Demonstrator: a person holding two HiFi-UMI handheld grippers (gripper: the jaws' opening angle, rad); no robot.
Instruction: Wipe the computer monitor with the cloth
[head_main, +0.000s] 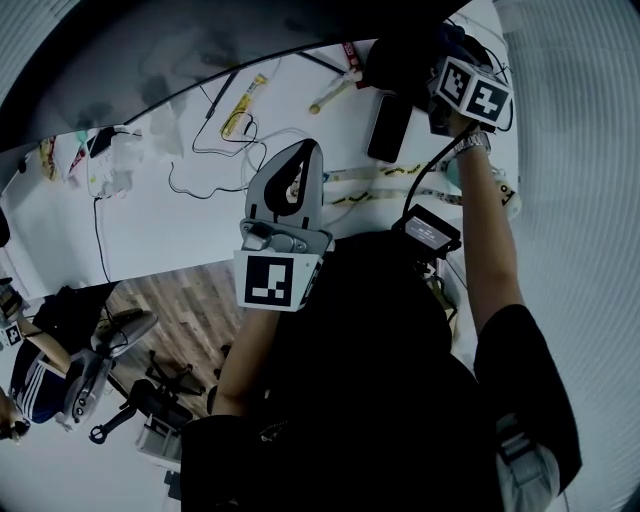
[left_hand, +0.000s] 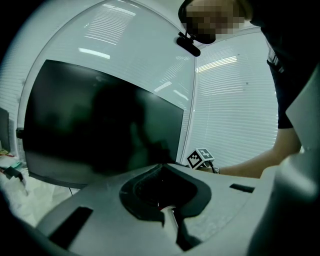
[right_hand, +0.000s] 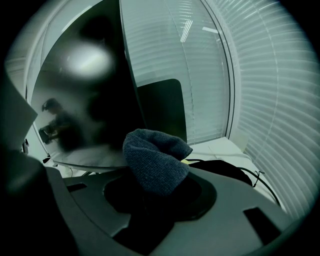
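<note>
Supporting surface: a white desk (head_main: 150, 225), strewn with loose cables (head_main: 215, 150), with a black phone (head_main: 388, 127) lying flat near its right end.
Room: window blinds (left_hand: 235, 110) run behind and to the right of the desk; a wooden floor (head_main: 190, 300) shows below the desk edge, with an office chair (head_main: 105, 355) standing on it.
Monitor: the computer monitor (left_hand: 100, 125) stands upright on the desk, its screen dark and giving back only blurred reflections.
Hard to make out: in the head view the right gripper's jaws are lost in a dark mass at the top of the desk, and only its marker cube (head_main: 473, 92) reads clearly. In the right gripper view the monitor's left side is cut off by the frame, and a dark panel (right_hand: 160, 107) behind it cannot be identified.
Left gripper: the left gripper (left_hand: 167, 212) has its jaws closed together with nothing between them; it is held upright before the person's chest, facing the monitor and well apart from it.
Right gripper: the right gripper (right_hand: 145, 212) is clamped on the lower end of the cloth (right_hand: 155, 160).
Cloth and monitor: the dark blue-grey knitted cloth bunches up out of the jaws, its folded tip leaning toward the monitor's lower right corner; whether it touches the screen cannot be told.
</note>
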